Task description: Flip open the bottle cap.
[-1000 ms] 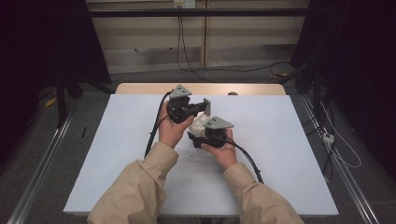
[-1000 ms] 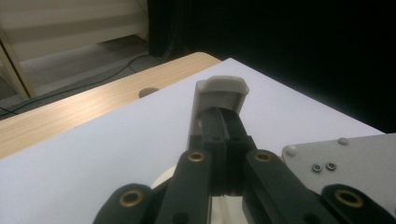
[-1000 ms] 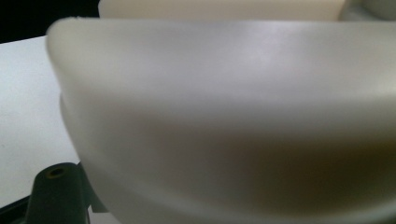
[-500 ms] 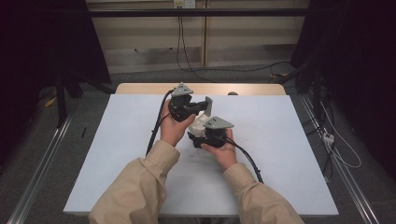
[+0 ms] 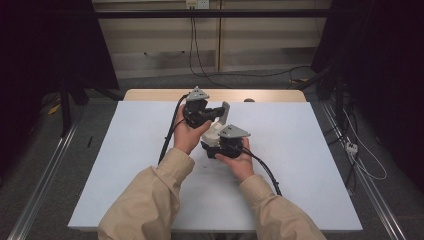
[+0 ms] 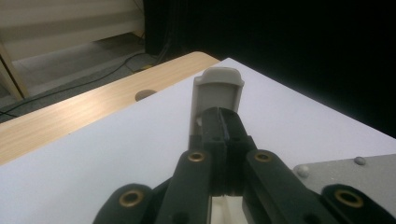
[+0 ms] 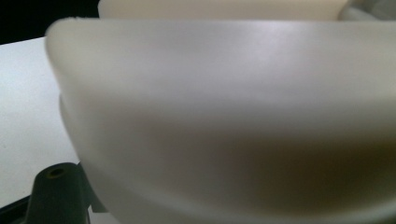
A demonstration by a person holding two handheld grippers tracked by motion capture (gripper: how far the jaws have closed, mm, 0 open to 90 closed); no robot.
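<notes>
The table bears nothing but the work, held above its middle. The right gripper clamps the white case low, seemingly to brace it. The left gripper, jaws clenched, pinches the grey lid upright, likely levering it open.

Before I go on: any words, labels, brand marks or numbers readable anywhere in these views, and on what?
None can be read.
The pale plastic part held in the left tongs shows plain surfaces, no print.
The same part fills the right gripper view, blurred, with no marks visible.
The grey plate and white table carry no lettering.
</notes>
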